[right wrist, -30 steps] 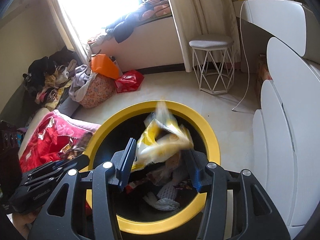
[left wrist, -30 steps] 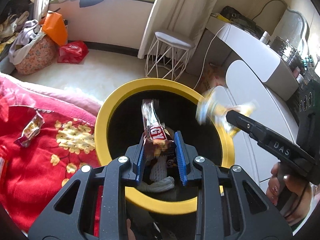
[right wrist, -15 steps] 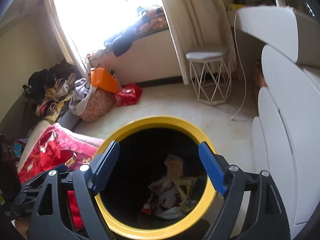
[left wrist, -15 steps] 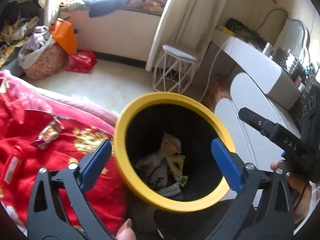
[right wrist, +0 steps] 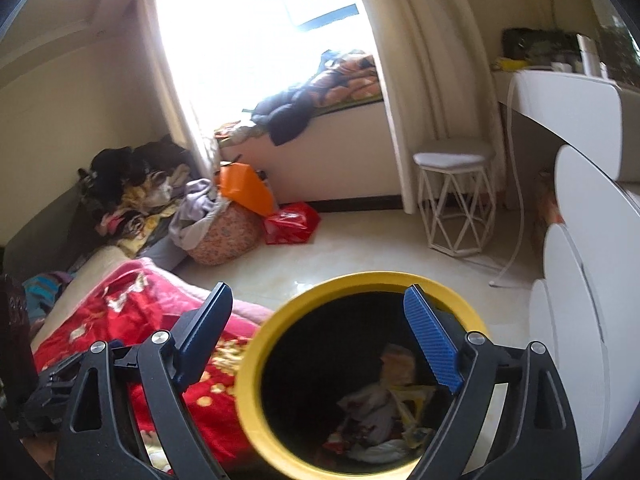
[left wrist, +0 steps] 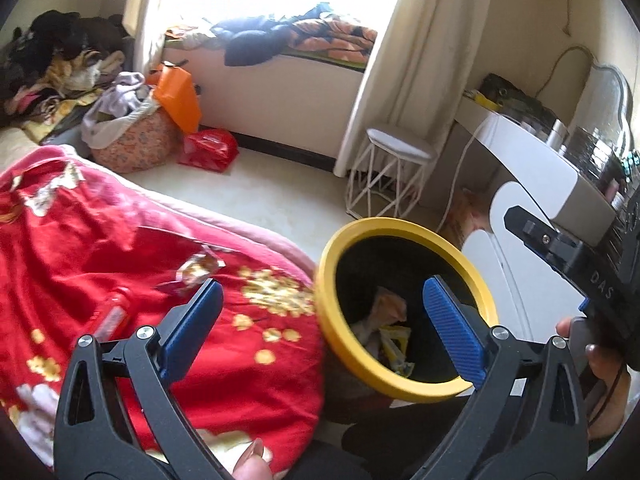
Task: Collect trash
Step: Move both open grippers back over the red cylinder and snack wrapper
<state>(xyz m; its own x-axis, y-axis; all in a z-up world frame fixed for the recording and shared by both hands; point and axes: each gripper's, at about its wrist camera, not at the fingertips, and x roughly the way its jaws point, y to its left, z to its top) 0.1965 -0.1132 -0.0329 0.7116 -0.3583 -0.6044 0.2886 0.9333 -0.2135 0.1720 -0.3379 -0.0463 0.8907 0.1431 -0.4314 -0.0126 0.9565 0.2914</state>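
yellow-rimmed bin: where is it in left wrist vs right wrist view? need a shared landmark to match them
Left wrist: yellow-rimmed bin sits lower right of centre, beside the red blanket, partly behind the right-hand blue pad.
Right wrist: the bin fills the bottom centre, between the two blue pads.
Shared landmark: white wire stool stands on the floor beyond the bin in both views.

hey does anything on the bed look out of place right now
Yes. A crumpled snack wrapper lies loose on the red blanket, beside the yellow-rimmed bin, whose wrappers sit inside.
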